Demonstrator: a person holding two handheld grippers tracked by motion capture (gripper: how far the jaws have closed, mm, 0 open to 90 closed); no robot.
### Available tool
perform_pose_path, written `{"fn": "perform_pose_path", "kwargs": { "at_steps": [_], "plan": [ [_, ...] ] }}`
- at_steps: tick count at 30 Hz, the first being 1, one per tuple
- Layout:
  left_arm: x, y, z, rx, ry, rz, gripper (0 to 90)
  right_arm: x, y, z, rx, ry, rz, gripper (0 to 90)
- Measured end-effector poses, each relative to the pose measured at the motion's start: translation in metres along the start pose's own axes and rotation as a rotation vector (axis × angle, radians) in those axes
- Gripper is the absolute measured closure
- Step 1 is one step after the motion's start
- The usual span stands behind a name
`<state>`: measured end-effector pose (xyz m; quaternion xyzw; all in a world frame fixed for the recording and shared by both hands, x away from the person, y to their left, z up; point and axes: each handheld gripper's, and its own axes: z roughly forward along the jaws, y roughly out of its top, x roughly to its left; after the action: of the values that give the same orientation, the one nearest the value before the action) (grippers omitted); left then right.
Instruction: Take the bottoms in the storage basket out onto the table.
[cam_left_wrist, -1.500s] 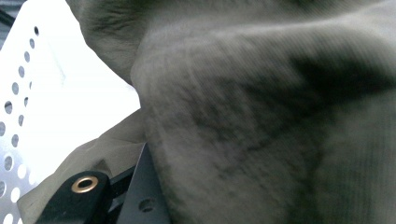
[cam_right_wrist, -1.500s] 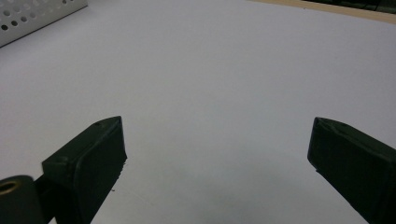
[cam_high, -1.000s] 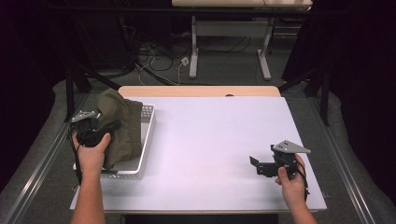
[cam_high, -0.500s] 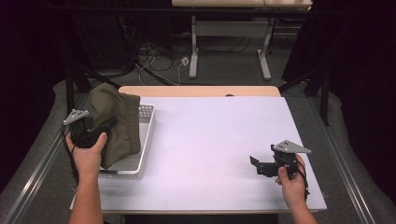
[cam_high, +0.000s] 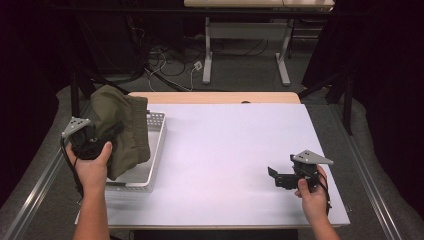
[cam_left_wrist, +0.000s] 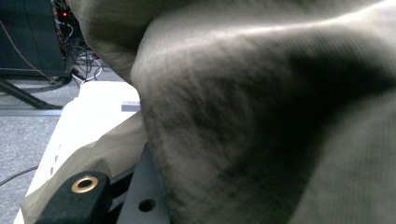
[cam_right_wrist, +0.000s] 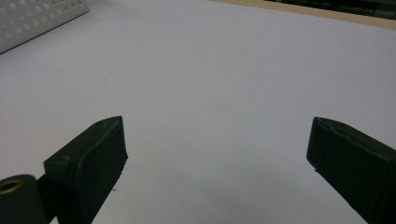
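At nine o'clock on the table (cam_high: 225, 150), the left gripper (cam_high: 107, 137) is clamped on an olive-green cloth (cam_high: 122, 127), which hangs bunched above the white perforated basket (cam_high: 152, 155). At four o'clock, the right gripper (cam_high: 274, 176) rests with its jaws spread wide, holding nothing, above bare tabletop.
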<state>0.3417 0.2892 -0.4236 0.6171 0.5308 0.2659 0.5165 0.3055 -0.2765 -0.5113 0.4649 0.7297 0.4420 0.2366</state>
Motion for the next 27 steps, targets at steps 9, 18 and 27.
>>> {"fn": "perform_pose_path", "kwargs": {
  "at_steps": [9, 18, 27],
  "plan": [
    [-0.004, 0.002, -0.006, -0.043, 0.006, 0.004, 72.4, 0.000, 0.000, 0.000, -0.004, -0.004, -0.011, 4.8],
    [-0.015, 0.009, -0.017, -0.112, -0.047, 0.005, 72.4, 0.000, 0.000, 0.000, -0.002, -0.003, -0.008, 4.8],
    [-0.034, 0.016, -0.024, -0.125, -0.101, 0.047, 72.4, 0.000, 0.001, -0.001, -0.003, -0.008, -0.012, 4.9]
  ]
}}
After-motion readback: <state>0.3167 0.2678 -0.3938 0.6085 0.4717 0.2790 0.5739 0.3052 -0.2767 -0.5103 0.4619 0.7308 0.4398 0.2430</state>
